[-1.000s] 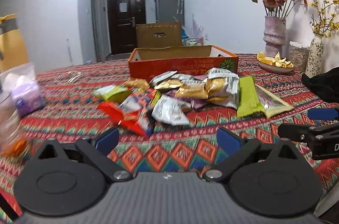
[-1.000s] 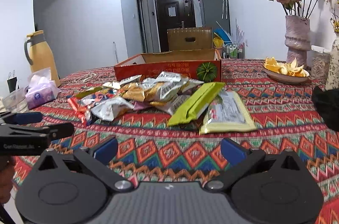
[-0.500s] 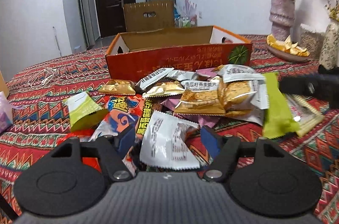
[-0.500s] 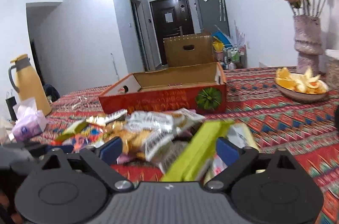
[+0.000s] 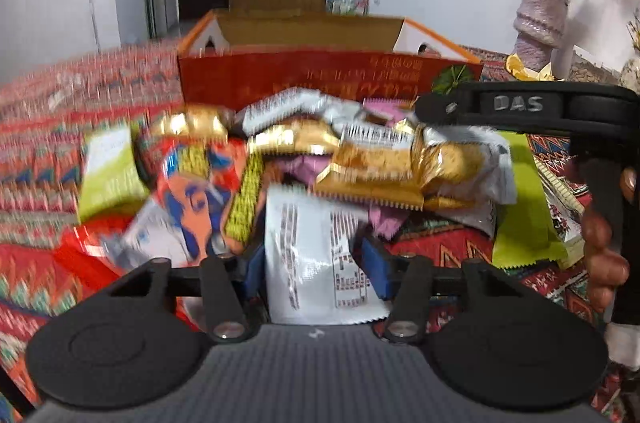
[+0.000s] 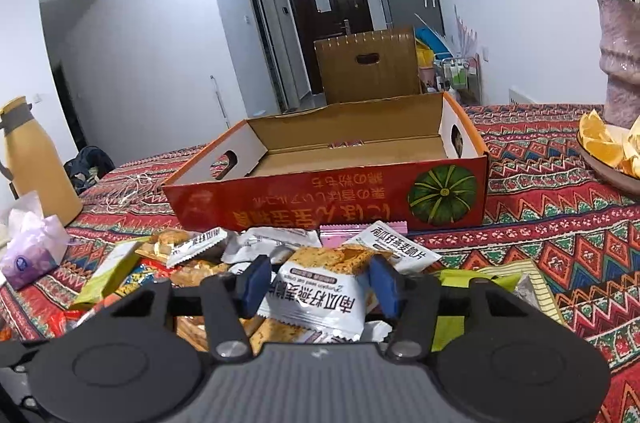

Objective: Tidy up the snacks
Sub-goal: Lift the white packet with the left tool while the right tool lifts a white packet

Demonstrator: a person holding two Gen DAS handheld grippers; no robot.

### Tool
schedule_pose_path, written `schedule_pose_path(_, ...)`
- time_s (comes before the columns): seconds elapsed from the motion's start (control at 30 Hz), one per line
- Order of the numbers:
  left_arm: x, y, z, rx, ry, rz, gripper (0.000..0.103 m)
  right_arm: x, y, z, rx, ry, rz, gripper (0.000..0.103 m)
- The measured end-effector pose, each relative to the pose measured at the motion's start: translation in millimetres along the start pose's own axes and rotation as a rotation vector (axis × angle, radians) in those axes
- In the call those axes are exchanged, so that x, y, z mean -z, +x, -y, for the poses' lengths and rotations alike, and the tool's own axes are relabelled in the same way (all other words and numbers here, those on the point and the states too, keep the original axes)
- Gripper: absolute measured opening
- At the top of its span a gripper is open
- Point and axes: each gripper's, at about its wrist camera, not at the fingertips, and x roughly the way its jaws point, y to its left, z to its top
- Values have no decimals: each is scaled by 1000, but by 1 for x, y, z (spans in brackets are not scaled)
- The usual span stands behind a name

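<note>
A pile of snack packets (image 5: pixel 352 159) lies on the patterned tablecloth in front of an open red cardboard box (image 5: pixel 320 75); the box also shows in the right wrist view (image 6: pixel 332 199). My left gripper (image 5: pixel 314 269) has its blue pads on either side of a white snack packet (image 5: pixel 316 255) at the pile's near edge. My right gripper (image 6: pixel 320 287) has its pads on either side of a white and orange cracker packet (image 6: pixel 324 287). The right gripper also shows in the left wrist view (image 5: pixel 520 107), over the pile's right side.
A vase of dried roses (image 5: pixel 540 19) and a bowl of orange slices (image 6: pixel 608 151) stand at the right. A yellow thermos (image 6: pixel 36 163) and a tissue pack (image 6: pixel 32 247) are at the left. A brown carton (image 6: pixel 368 67) stands behind the box. A green packet (image 5: pixel 524 211) lies right of the pile.
Both grippers moved forward into the pile. The left jaws narrowed around the white packet; the right jaws narrowed around the cracker packet.
</note>
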Motion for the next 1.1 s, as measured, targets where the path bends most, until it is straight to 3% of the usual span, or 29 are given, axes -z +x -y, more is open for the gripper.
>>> schedule_pose_path(0.1, 3, -7, 0, -11, -18, 9, 37, 2, -13, 1, 14, -18, 20, 43)
schedule_pose_path(0.3, 16, -53, 9, -1, -40, 63, 36, 19, -69, -1, 17, -49, 52, 39)
schedule_pose_path(0.6, 52, -126, 29, -6, -51, 131, 37, 79, -173, -25, -20, -114, 86, 39)
schedule_pose_path(0.7, 60, -143, 35, -9, -41, 154, 37, 101, -196, -31, 13, -141, 112, 39)
schedule_pose_path(0.87, 71, -162, 42, -12, -43, 180, 37, 121, -217, -31, 12, -129, 98, 39)
schedule_pose_path(1.1, 71, -169, 43, -20, -48, 200, 37, 117, -225, -33, 9, -142, 132, 39)
